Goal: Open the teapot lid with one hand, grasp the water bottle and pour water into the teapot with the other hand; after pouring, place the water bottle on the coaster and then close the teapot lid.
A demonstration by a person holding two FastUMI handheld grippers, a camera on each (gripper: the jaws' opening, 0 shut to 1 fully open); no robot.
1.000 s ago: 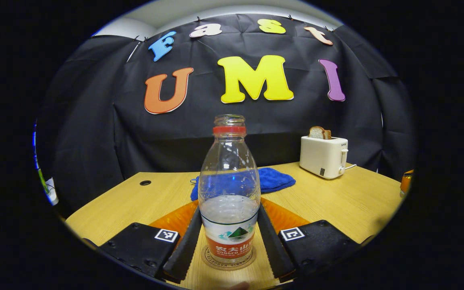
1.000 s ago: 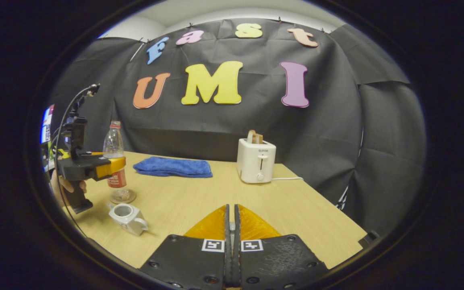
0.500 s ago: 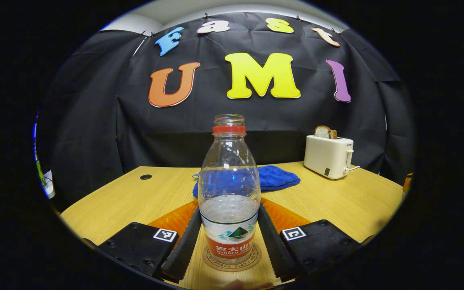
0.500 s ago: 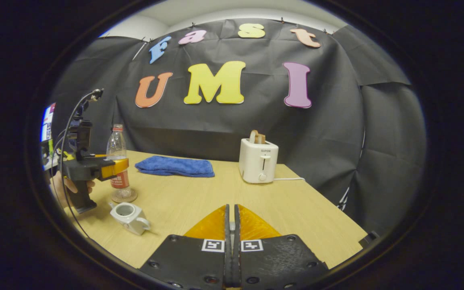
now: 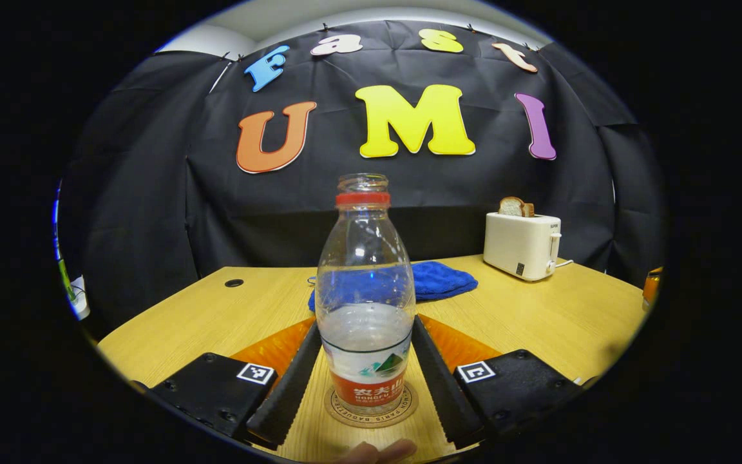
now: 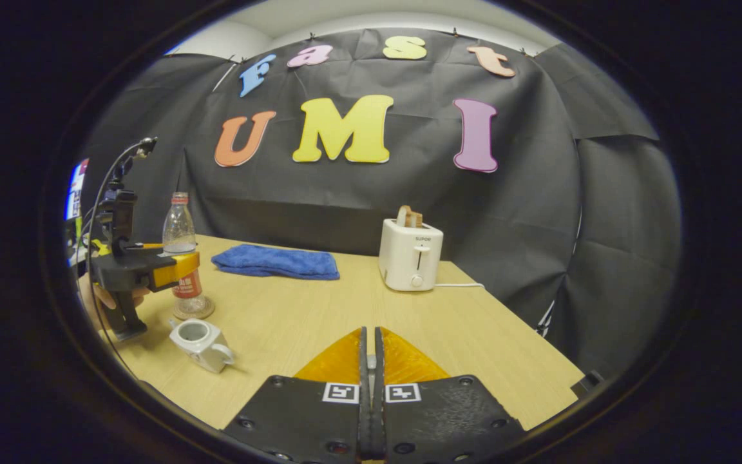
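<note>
On the left of the table [image 6: 319, 322], seen in the right gripper view, the left gripper [image 5: 364, 380] stands around the water bottle [image 5: 365, 303], which rests upright on the round coaster [image 5: 371, 412]. In the left gripper view its fingers [image 5: 287, 386] flank the bottle's lower body and look close against it, though I cannot tell whether they press or have just let go (my guess is a release, since the bottle already sits where the task wants it). The bottle is clear, uncapped, with a red neck ring, a red and white label and water up to about its middle. Just nearer stands the small white teapot [image 6: 200, 336], mouth open and no lid on it, so closing remains. Farther right lie a blue cloth [image 6: 274, 262] and a white toaster [image 6: 409, 256]. At the near right the right gripper [image 6: 370, 361] hangs with jaws pressed together; I cannot make out anything between them.
</note>
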